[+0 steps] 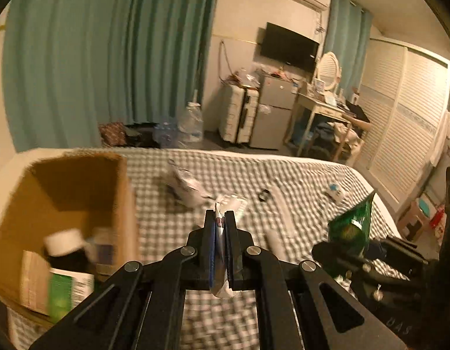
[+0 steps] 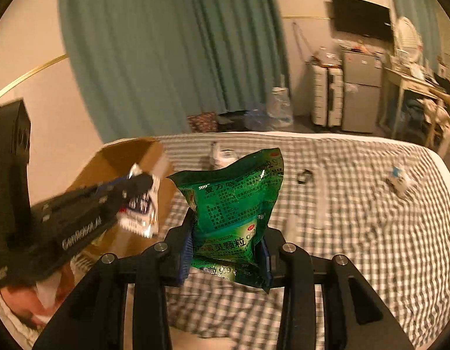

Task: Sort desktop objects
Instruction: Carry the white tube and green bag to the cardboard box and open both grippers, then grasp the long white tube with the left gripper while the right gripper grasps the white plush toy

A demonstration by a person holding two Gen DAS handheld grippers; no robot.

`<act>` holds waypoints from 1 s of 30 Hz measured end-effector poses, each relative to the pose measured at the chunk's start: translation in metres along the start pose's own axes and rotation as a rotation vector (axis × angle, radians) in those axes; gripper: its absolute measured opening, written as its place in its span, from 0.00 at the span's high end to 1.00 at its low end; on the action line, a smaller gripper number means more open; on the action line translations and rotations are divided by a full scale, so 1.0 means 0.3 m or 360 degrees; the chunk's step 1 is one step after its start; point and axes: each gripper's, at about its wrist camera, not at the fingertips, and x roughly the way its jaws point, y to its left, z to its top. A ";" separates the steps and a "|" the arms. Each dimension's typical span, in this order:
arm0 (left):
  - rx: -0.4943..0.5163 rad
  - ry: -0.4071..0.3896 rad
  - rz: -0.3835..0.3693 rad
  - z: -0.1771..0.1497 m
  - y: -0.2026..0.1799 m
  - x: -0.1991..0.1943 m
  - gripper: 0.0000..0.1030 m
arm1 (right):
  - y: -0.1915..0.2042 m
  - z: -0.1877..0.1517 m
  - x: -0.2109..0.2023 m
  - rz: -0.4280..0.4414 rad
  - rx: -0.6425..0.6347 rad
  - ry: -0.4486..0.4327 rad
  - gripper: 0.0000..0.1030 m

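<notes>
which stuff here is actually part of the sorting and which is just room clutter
Part of the job:
- green medicine bag, held in the right gripper
- white-blue sachet, held in the left gripper
- cardboard box
- small items on the checked bedspread

Just lying about:
- suitcase
- fridge
- TV
- water jugs

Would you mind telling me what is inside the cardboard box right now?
In the cardboard box stand a dark bottle with a white cap, a green and white carton and a tan carton. The box's bottom is hidden under them.

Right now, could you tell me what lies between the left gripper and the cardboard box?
Only bare checked bedsheet separates the left gripper from the cardboard box, in the left wrist view.
</notes>
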 end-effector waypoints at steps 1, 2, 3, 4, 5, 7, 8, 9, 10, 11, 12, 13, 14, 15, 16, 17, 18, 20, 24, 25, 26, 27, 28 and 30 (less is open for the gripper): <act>-0.0017 -0.0005 0.0029 0.019 0.043 -0.018 0.95 | 0.030 0.007 0.010 0.0031 -0.0012 0.0001 0.65; -0.0029 -0.0007 0.0039 0.027 0.066 -0.028 0.95 | 0.064 0.017 0.027 0.0077 -0.0029 0.0014 0.65; -0.0049 -0.0018 0.0056 0.040 0.104 -0.042 0.95 | 0.087 0.023 0.040 0.0104 -0.0039 0.0023 0.65; -0.0065 -0.0025 0.0079 0.057 0.146 -0.054 0.95 | 0.120 0.032 0.060 0.0143 -0.0053 0.0034 0.65; -0.0072 -0.0031 0.0110 0.066 0.182 -0.063 0.95 | 0.149 0.038 0.078 0.0181 -0.0067 0.0045 0.65; -0.0082 -0.0032 0.0205 0.078 0.270 -0.071 0.95 | 0.218 0.052 0.124 0.0273 -0.0106 0.0079 0.65; -0.0099 -0.0025 0.0249 0.079 0.319 -0.070 0.95 | 0.246 0.056 0.149 0.0310 -0.0119 0.0095 0.65; -0.0127 -0.0011 0.0281 0.076 0.361 -0.069 0.95 | 0.283 0.066 0.184 0.0354 -0.0133 0.0117 0.65; -0.0158 0.0009 0.0310 0.070 0.404 -0.066 0.95 | 0.302 0.071 0.209 0.0380 -0.0144 0.0132 0.65; -0.0177 0.0019 0.0341 0.061 0.434 -0.061 0.95 | 0.337 0.072 0.234 0.0399 -0.0164 0.0146 0.65; -0.0201 0.0051 0.0392 0.048 0.479 -0.052 0.95 | 0.373 0.080 0.278 0.0420 -0.0198 0.0177 0.65; -0.0209 0.0076 0.0406 0.037 0.504 -0.046 0.95 | 0.396 0.076 0.301 0.0424 -0.0213 0.0192 0.65; -0.0212 0.0091 0.0417 0.019 0.528 -0.042 0.95 | 0.417 0.081 0.335 0.0434 -0.0222 0.0209 0.65; -0.0213 0.0094 0.0424 0.004 0.548 -0.038 0.95 | 0.434 0.078 0.353 0.0442 -0.0221 0.0220 0.65; -0.0211 0.0097 0.0425 -0.009 0.556 -0.034 0.95 | 0.447 0.082 0.380 0.0440 -0.0218 0.0234 0.65; -0.0211 0.0101 0.0441 -0.022 0.567 -0.029 0.94 | 0.452 0.085 0.399 0.0439 -0.0223 0.0247 0.62; -0.0210 0.0102 0.0460 -0.033 0.574 -0.027 0.90 | 0.458 0.091 0.416 0.0425 -0.0221 0.0257 0.61; -0.0172 0.0113 0.0556 -0.049 0.576 -0.014 0.65 | 0.462 0.108 0.428 0.0436 -0.0194 0.0249 0.51; -0.0116 0.0099 0.0777 -0.079 0.560 -0.022 0.23 | 0.443 0.143 0.387 0.0442 -0.0167 0.0170 0.40; -0.0138 0.0110 0.0761 -0.086 0.558 -0.023 0.23 | 0.434 0.150 0.363 0.0430 -0.0163 0.0136 0.40; -0.0159 0.0117 0.0747 -0.087 0.566 -0.030 0.23 | 0.429 0.158 0.342 0.0408 -0.0162 0.0111 0.40; -0.0170 0.0121 0.0739 -0.092 0.569 -0.034 0.23 | 0.404 0.165 0.313 0.0367 -0.0156 0.0070 0.40; -0.0179 0.0122 0.0724 -0.094 0.555 -0.041 0.23 | 0.385 0.175 0.292 0.0347 -0.0149 0.0046 0.39; -0.0166 0.0106 0.0659 -0.087 0.511 -0.053 0.19 | 0.304 0.178 0.235 0.0286 -0.0120 -0.0002 0.37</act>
